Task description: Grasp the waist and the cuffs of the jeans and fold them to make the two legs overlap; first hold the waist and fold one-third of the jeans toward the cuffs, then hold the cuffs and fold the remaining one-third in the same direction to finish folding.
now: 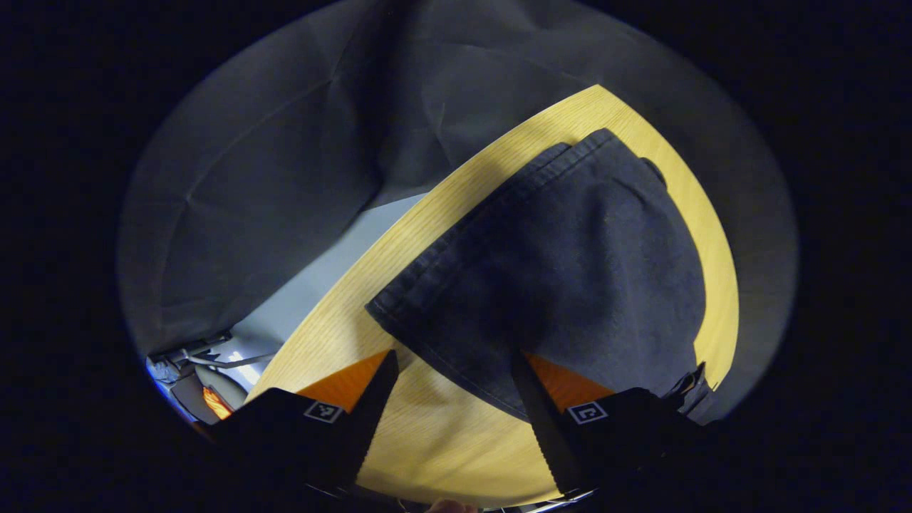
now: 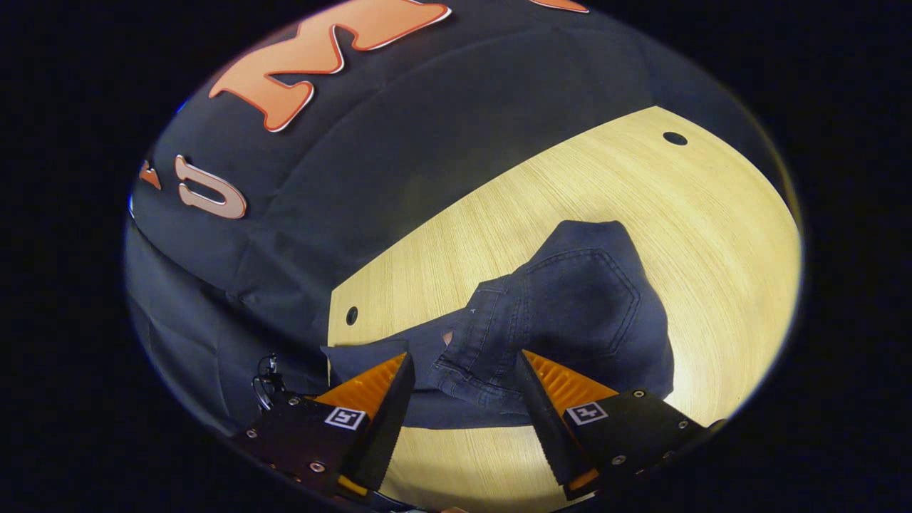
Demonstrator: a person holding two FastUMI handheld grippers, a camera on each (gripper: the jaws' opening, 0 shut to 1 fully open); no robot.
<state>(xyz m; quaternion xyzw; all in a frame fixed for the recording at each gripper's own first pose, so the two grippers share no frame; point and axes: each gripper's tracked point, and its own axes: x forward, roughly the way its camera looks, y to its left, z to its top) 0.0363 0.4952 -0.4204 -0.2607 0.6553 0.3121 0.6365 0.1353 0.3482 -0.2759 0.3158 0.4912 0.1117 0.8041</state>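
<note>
Dark denim jeans (image 2: 570, 313) lie bunched on the wooden table (image 2: 712, 228), ahead of both spread grippers.
Left gripper (image 1: 456, 399) hangs jaws apart, hemmed cuff edge between them; right gripper (image 2: 463, 406) gapes empty, waistband just beyond its tips.

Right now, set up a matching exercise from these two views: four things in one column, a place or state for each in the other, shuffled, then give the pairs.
Things:
1. jeans
2. table
3. left gripper
4. back pocket

Places or states:
A. open, one finger over bare wood, the other over denim
B. light wood, with small dark holes
C. stitched patch, facing up near the waist
D. dark denim, lying rumpled on the wood

Pairs: 1-D, 2-B, 3-A, 4-C
</note>
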